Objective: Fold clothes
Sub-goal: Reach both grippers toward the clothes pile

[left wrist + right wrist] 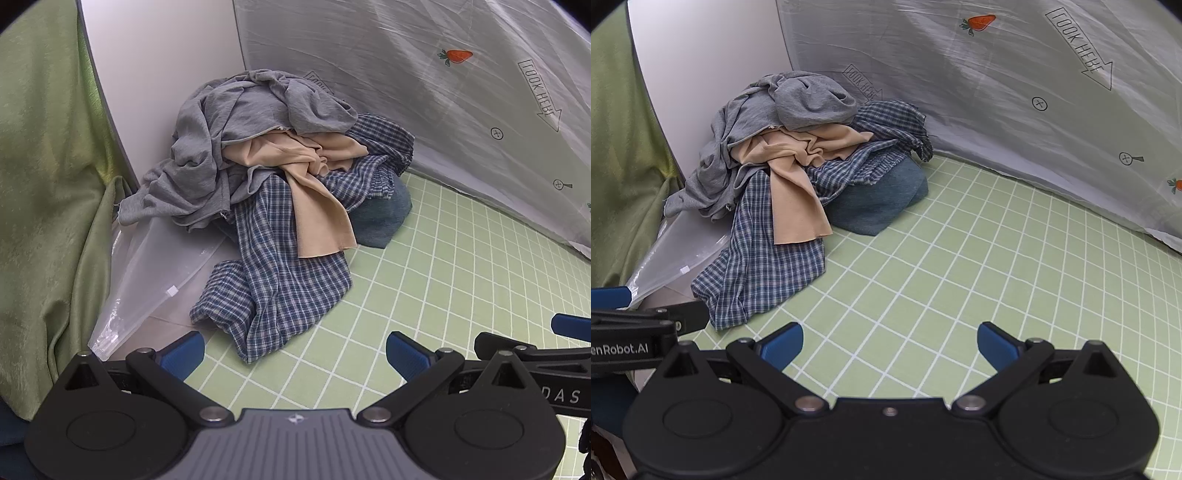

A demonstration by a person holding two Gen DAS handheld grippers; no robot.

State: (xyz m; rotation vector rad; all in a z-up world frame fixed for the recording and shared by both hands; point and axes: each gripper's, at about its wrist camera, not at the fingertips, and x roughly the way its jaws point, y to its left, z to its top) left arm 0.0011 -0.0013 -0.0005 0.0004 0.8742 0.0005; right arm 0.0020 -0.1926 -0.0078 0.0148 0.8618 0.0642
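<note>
A heap of crumpled clothes lies in the far left corner of the green gridded mat [424, 288] [960, 277]. A grey garment [229, 122] [798, 103] tops the heap, a beige one [317, 206] [794, 192] drapes down its middle, a blue checked shirt [280, 288] [764, 269] spills toward me, and a folded blue denim piece [384, 218] [882, 199] lies under its right side. My left gripper [295, 356] hovers open short of the shirt's hem, nothing between its blue pads. My right gripper [890, 345] is open over bare mat, right of the heap.
A clear plastic bag [147, 280] [672, 254] lies left of the heap, by a green curtain [48, 184] [624, 166]. A white sheet printed with carrots and arrows [443, 92] [997, 92] walls the back and right. The other gripper shows at each view's edge [532, 358] [631, 332].
</note>
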